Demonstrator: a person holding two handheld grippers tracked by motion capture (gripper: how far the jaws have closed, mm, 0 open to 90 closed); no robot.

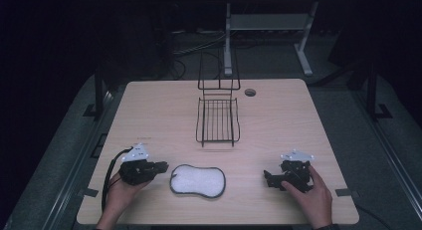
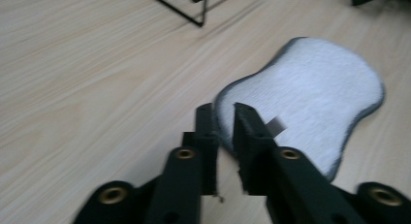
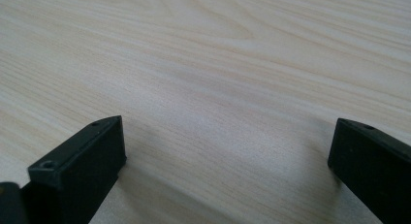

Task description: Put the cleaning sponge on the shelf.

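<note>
the table (image 1: 149,110) is a light wood-grain slab with rounded corners. a black wire rack (image 1: 217,121) stands at its centre, long axis running away from the person. the white pad (image 1: 197,180) lies flat near the front edge, between the two grippers; its long axis runs left to right across the table, parallel to that edge. the pad is a peanut-like shape with a pinched waist, a fuzzy white face and a dark grey stitched border. the left gripper (image 2: 224,112) points toward the pad's left end, and its black jaws are clenched on the border there, the rim pinched between the pads; a small grey tag shows just beside the jaw. the right gripper (image 3: 228,136) rests well apart on the pad's right, its jaws released and spread wide over bare wood.
</note>
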